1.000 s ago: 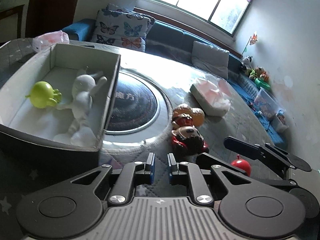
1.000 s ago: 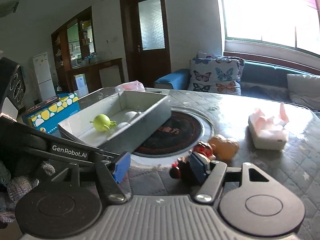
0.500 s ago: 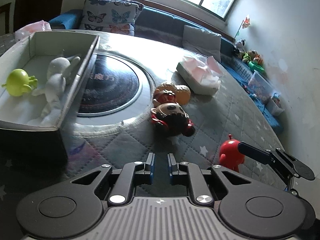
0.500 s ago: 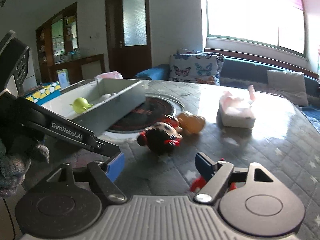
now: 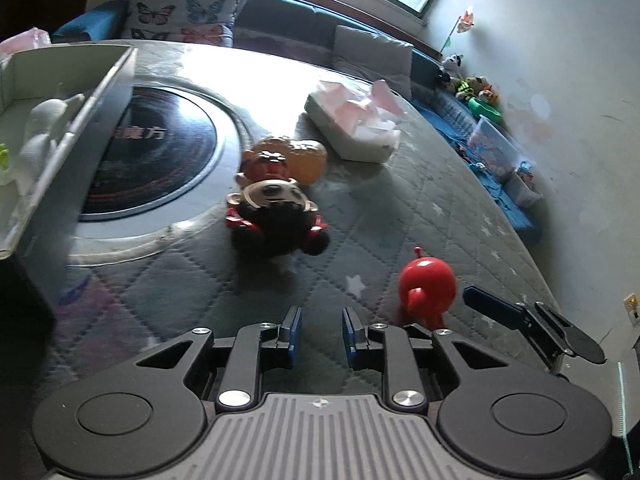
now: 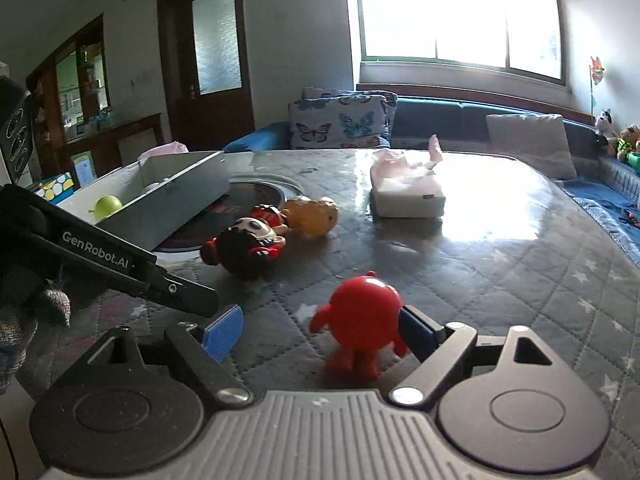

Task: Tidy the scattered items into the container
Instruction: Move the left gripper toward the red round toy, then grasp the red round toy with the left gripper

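right claw [image 6: 320, 332] had just been opening, unclenched around the small round red plastic figure [image 6: 362, 312], ready to grab it; left claw [image 5: 318, 326] hung released, empty.

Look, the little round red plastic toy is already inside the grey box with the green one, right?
Not quite. The little round red plastic toy stands on the quilted table, between the right gripper's open jaws, as the right wrist view shows. The green one is inside the grey box.

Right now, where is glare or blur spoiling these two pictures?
Left wrist view: window glare whitens the table beyond the hob ring, and the dark-haired doll is motion-blurred. Right wrist view: the window blows out; the red toy stays fairly sharp.
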Motion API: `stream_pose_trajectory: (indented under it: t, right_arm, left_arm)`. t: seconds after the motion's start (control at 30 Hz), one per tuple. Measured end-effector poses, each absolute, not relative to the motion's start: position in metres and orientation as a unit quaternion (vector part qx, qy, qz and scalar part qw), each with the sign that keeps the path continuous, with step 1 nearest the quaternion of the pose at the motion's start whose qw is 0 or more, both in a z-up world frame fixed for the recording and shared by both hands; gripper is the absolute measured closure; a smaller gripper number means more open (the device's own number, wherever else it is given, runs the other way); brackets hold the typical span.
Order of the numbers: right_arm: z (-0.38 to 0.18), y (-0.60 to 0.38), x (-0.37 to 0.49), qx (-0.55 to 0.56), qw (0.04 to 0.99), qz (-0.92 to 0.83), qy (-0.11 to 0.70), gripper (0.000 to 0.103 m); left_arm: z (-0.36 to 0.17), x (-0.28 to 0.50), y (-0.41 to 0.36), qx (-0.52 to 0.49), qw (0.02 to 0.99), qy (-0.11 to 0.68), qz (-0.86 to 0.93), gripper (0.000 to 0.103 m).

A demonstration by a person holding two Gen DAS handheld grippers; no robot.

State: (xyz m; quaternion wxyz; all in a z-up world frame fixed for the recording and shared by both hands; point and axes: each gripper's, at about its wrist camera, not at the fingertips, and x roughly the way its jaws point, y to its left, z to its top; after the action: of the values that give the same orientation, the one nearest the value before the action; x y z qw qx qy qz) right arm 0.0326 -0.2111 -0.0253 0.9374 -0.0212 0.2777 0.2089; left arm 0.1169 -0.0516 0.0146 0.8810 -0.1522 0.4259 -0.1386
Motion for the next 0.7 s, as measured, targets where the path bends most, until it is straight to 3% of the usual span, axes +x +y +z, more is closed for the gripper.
stream_pose_trajectory:
  t: [0.43, 0.7]
  right_arm:
    - [-0.04, -0.223, 0.048, -0.009, 0.935, 0.2, 0.292, 0.018]
    - [-0.043, -0.226, 0.051, -0.002, 0.934, 0.203, 0.295, 0.028]
  left_arm:
    - [0.018, 0.131, -0.069, -0.17, 0.87, 0.432, -0.167, 0.078]
    - [0.019, 0.137, -0.083, -0.169, 0.865, 0.431, -0.193, 0.076]
